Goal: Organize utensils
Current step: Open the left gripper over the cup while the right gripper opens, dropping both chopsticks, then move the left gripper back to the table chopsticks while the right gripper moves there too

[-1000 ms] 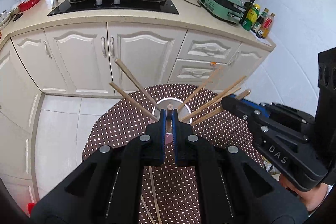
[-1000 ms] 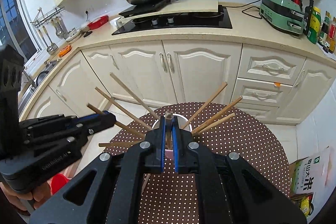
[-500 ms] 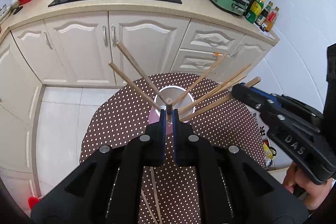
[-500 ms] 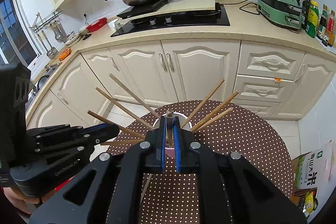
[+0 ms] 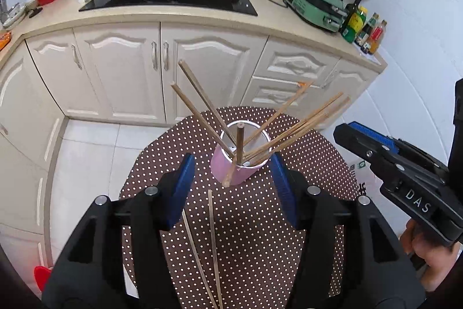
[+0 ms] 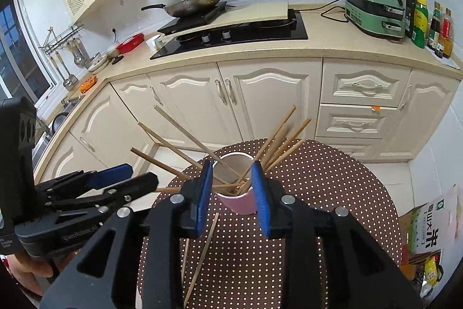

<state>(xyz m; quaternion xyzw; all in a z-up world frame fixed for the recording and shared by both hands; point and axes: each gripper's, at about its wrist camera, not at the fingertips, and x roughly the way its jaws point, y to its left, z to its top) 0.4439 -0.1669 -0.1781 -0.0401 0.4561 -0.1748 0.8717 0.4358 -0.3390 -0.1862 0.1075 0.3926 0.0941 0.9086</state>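
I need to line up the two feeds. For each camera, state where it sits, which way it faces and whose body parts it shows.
Left wrist: on the left gripper, jaws opening, angled down at the pink cylindrical cup of wooden chopsticks; right gripper and a hand at right.
Right wrist: on the right gripper, jaws opening, same downward aim; left gripper at left.
Shared: cup, brown dotted round table, cream kitchen cabinets.

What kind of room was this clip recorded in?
A home kitchen, most likely: a wok sits on a cooktop set into the counter, cream cabinets run below, and sauce bottles stand by a green countertop cooker.
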